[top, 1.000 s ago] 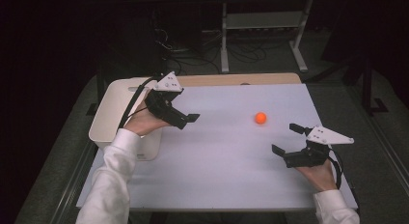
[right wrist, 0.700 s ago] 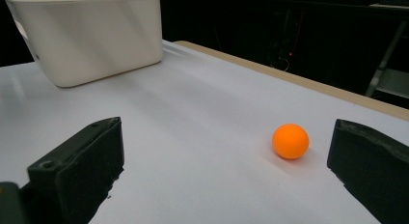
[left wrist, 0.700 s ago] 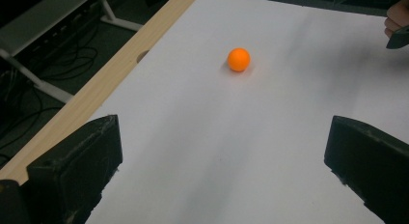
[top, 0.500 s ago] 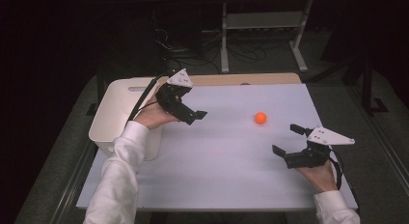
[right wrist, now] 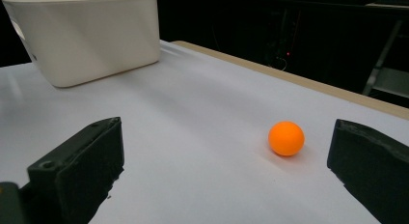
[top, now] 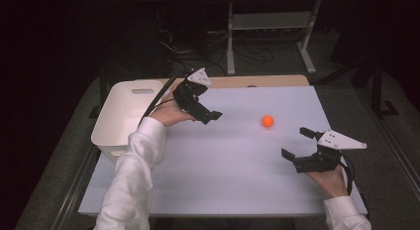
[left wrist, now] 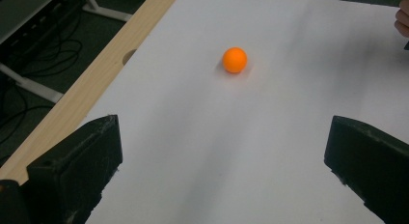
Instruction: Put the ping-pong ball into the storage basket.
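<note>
In the high view the right gripper [top: 299, 149] sat nearest the person, low over the near right part of the white table [top: 233, 180], its 2 jaws spread wide and holding nothing. The orange ball [top: 267, 121] lay on the table beyond it and a little to its left, well apart from the jaw tips. Farther back, the left gripper [top: 212, 117] hovered above the table just beside the white bin [top: 124, 116], its jaws also wide and empty, pointing toward the ball, which lay near but clear of them.

In the left gripper view the ball [left wrist: 235, 60] rested ahead of the 2 black jaws, roughly between their lines though far past the tips; fingertips of the other hand [left wrist: 402, 21] were cut off at the top right edge. In the right gripper view the ball [right wrist: 286, 138] lay ahead, closer to the right-hand jaw than the left-hand one, and the bin [right wrist: 87, 35] stood beyond at the far left, its upper rim cut off by the frame.

The wooden table edge [left wrist: 91, 84] showed plainly in the left gripper view. The room behind the table was too dark to make out.
</note>
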Demonstrator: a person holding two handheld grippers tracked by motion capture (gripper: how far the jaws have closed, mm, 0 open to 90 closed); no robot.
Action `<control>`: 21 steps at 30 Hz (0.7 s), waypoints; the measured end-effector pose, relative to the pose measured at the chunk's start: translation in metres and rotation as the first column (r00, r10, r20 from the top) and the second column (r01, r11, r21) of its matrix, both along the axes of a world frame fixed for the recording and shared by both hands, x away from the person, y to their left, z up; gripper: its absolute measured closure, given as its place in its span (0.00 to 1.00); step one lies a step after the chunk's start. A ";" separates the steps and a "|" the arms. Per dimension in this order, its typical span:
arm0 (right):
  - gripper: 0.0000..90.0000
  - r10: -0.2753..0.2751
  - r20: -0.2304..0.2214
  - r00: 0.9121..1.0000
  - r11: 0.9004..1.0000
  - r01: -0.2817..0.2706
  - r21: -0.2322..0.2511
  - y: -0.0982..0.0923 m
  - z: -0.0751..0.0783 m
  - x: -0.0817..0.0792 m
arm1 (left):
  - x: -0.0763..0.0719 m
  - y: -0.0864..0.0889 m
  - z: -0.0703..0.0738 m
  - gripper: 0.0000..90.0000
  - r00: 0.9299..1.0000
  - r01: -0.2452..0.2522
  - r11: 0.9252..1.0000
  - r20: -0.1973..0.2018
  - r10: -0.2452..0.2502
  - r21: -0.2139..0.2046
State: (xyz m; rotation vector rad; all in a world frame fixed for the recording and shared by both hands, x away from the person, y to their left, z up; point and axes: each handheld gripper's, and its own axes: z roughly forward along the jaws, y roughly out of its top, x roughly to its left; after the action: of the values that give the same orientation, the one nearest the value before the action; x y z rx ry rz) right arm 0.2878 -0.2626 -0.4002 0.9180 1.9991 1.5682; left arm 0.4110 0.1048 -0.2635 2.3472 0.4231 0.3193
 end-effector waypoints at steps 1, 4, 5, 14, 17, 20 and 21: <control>0.00 -0.002 -0.001 1.000 1.000 0.002 0.002 0.000 0.000 0.000 | 0.001 -0.002 -0.001 0.00 1.000 0.001 1.000 -0.004 -0.001 0.006; 0.00 -0.003 0.002 1.000 1.000 0.003 0.005 -0.001 0.000 -0.001 | 0.003 -0.007 -0.004 0.00 1.000 0.010 1.000 -0.011 -0.010 0.016; 0.00 -0.003 0.001 1.000 1.000 0.003 0.003 -0.001 0.000 -0.001 | 0.004 -0.009 -0.004 0.00 1.000 0.010 1.000 -0.015 -0.010 0.017; 0.00 0.001 0.002 1.000 1.000 -0.001 0.001 0.000 0.000 -0.001 | 0.010 -0.022 -0.007 0.00 0.999 0.036 0.999 -0.017 -0.035 0.038; 0.00 -0.002 -0.001 1.000 1.000 0.002 0.003 -0.001 0.000 -0.001 | 0.012 -0.026 -0.010 0.00 0.999 0.041 0.998 -0.024 -0.040 0.047; 0.00 -0.007 0.001 1.000 1.000 0.007 0.003 -0.002 -0.001 0.000 | 0.014 -0.029 -0.012 0.00 0.999 0.041 0.998 -0.031 -0.040 0.046; 0.00 -0.006 0.002 1.000 1.000 0.006 0.005 -0.003 -0.001 0.000 | 0.014 -0.031 -0.013 0.00 0.999 0.045 0.998 -0.030 -0.044 0.047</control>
State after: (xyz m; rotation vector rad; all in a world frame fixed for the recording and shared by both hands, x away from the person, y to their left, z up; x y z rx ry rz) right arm 0.2879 -0.2653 -0.4008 0.9235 1.9906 1.5703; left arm 0.4254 0.0740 -0.2769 2.4067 0.3803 0.2775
